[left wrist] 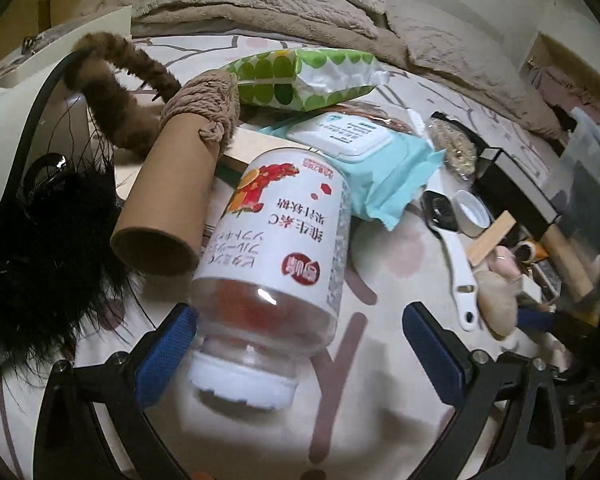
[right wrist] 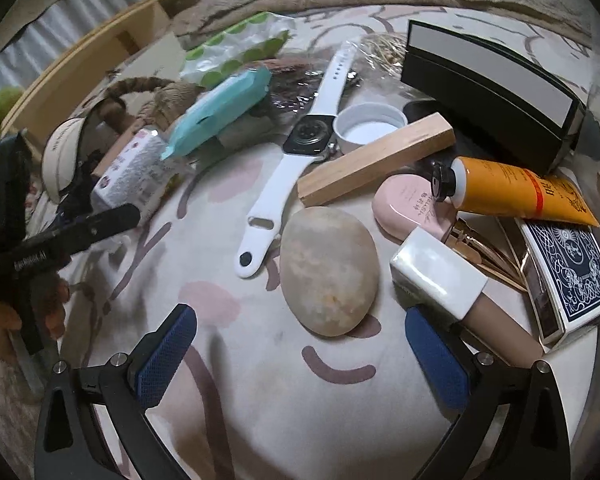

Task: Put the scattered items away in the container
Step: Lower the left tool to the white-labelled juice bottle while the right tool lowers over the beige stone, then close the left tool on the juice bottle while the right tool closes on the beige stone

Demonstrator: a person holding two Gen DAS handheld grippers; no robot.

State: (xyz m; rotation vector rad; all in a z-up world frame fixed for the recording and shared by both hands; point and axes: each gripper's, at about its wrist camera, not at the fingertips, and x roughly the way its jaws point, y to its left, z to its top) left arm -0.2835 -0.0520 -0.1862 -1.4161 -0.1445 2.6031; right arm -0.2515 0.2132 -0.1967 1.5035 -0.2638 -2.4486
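My left gripper (left wrist: 300, 356) stands open around a clear jar (left wrist: 284, 240) with a white label and a white cap, lying on the patterned cloth (left wrist: 380, 420) with the cap toward the camera. The jar's shoulder sits beside the left pad and far from the right one. My right gripper (right wrist: 300, 356) is open too, and a smooth beige stone (right wrist: 328, 272) lies just ahead between its fingers. A white-capped beige tube (right wrist: 440, 276) rests against the right finger. A black box (right wrist: 488, 92) with a grey face stands at the back right.
Around the jar lie a rope-wrapped cardboard tube (left wrist: 168, 200), a teal wipes pack (left wrist: 380, 176), a green-dotted pack (left wrist: 300, 80) and black fur (left wrist: 40, 248). Near the stone lie a white watch (right wrist: 300, 148), a wooden block (right wrist: 376, 160), an orange tube (right wrist: 512, 192) and a card deck (right wrist: 572, 276).
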